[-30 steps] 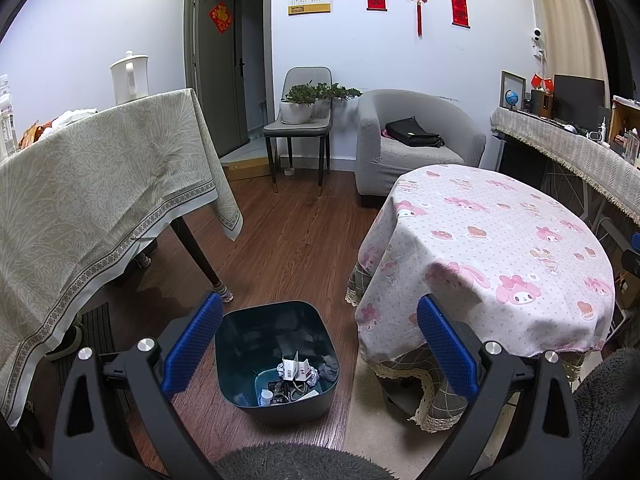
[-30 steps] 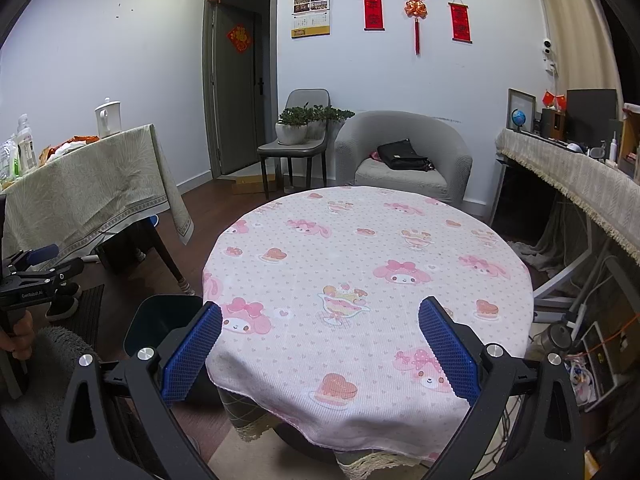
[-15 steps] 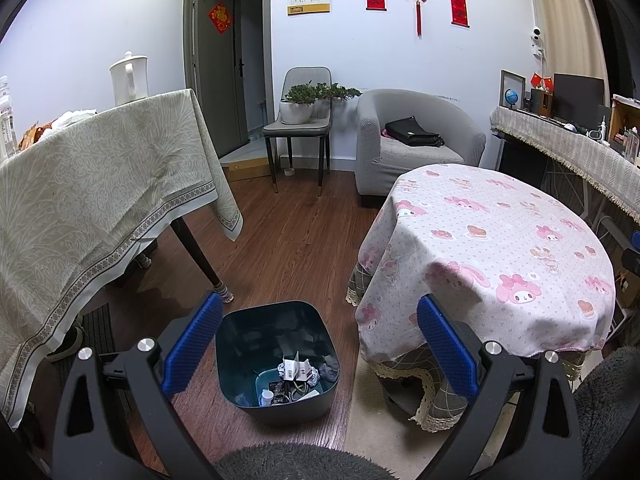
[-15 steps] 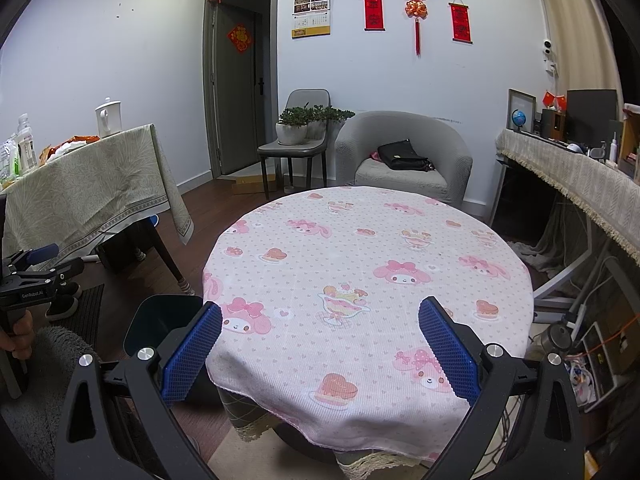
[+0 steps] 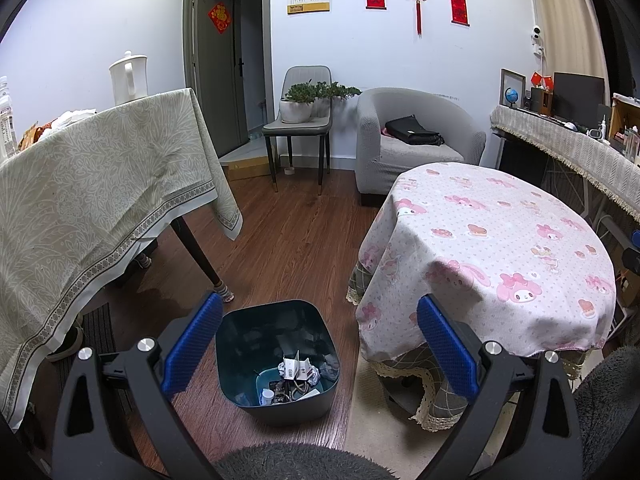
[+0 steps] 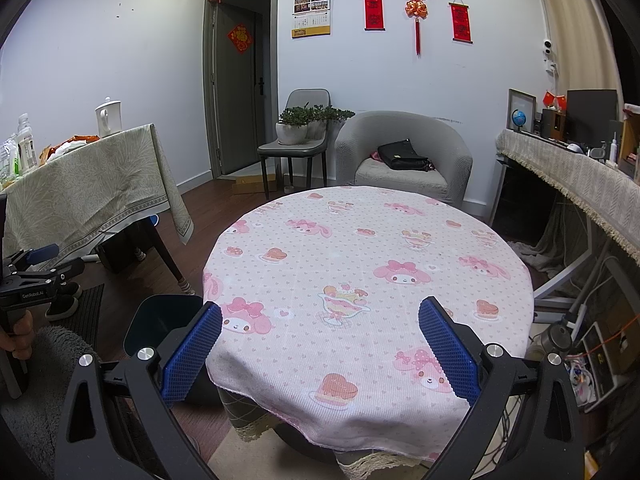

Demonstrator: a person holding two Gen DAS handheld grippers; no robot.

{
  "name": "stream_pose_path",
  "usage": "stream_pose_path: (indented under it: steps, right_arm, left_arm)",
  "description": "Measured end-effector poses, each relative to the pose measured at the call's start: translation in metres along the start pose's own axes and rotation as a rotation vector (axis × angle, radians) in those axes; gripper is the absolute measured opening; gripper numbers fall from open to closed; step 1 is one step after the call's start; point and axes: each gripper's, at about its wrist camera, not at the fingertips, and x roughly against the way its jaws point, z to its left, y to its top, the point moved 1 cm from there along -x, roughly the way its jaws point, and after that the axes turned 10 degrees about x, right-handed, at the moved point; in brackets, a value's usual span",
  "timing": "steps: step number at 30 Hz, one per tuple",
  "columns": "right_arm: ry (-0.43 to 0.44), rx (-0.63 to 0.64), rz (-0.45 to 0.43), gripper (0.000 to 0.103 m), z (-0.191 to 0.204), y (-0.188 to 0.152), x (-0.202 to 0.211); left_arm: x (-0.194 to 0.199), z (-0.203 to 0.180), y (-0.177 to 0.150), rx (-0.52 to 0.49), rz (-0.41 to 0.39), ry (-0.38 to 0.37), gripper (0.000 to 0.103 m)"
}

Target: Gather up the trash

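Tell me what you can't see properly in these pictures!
- Trash bin, left wrist view: the trash at the bottom is a small jumble; single pieces can't be named. In the right wrist view the round table and the right gripper hide most of the bin.
- Under the round table: its pink cloth covers it in both views.
- Side table, right wrist view: its things are small and cut by the edge.
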Motion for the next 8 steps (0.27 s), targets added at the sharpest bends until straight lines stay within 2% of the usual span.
stream_pose_path:
  steps: [8]
  right_arm:
    - [0.000,0.001,0.000,0.100,0.0000,0.0003,0.0006]
  left_arm:
    - [-0.0023,0.0024,-0.0013,-0.004,0.012,0.005,0.100]
